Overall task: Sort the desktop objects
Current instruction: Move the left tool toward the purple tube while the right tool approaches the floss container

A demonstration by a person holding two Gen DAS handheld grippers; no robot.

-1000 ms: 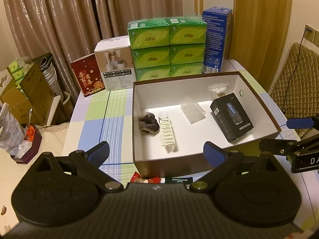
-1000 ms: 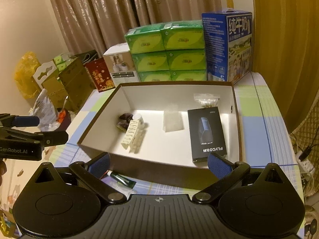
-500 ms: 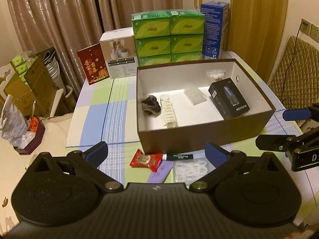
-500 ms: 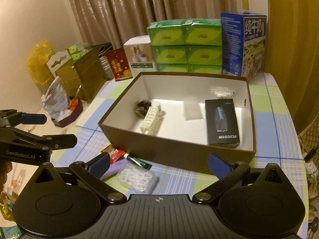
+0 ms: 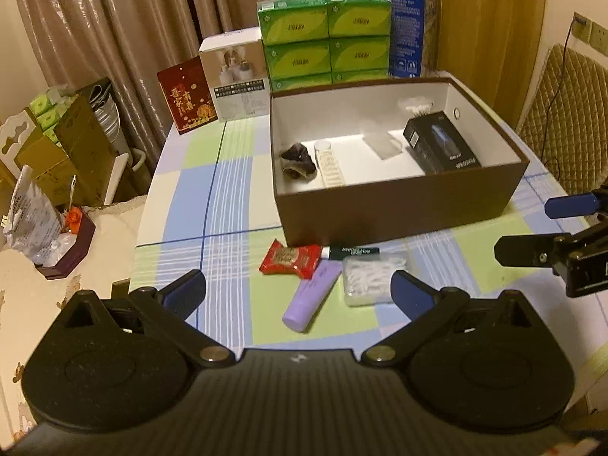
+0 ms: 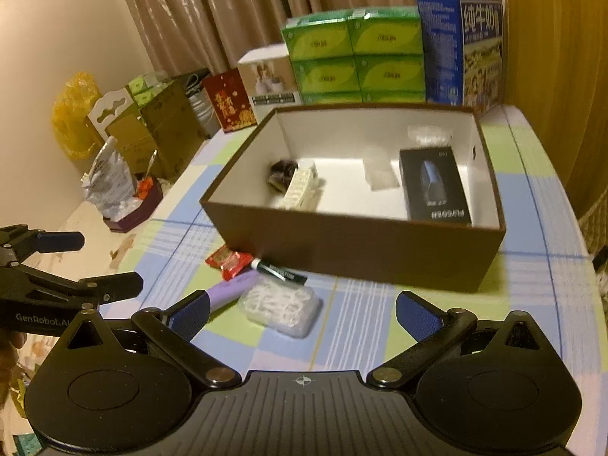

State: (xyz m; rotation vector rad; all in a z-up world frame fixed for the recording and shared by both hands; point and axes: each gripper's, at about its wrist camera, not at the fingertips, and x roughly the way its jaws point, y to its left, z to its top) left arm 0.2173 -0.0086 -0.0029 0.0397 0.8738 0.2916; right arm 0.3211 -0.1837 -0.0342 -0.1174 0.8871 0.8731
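Left wrist view shows both tools, left tool (image 5: 298, 290) and right tool (image 6: 302, 313), spread wide and empty above the counter (image 5: 228, 174), near the brown box (image 5: 399, 212).

Both claws have drawn back from the brown box (image 5: 399, 205), which sat close under them a second ago and now lies farther off. The retreat uncovers the surface (image 5: 228, 190) before the box, and objects once hidden or half hidden now show in full: a red snack packet (image 5: 290, 260), a dark tube (image 5: 351, 251), a purple tube (image 5: 311, 296) and a clear pack of white pieces (image 5: 366, 279). The left claw (image 5: 298, 290) and right claw (image 6: 302, 313) now hover over this cluster, jaws spread wide.
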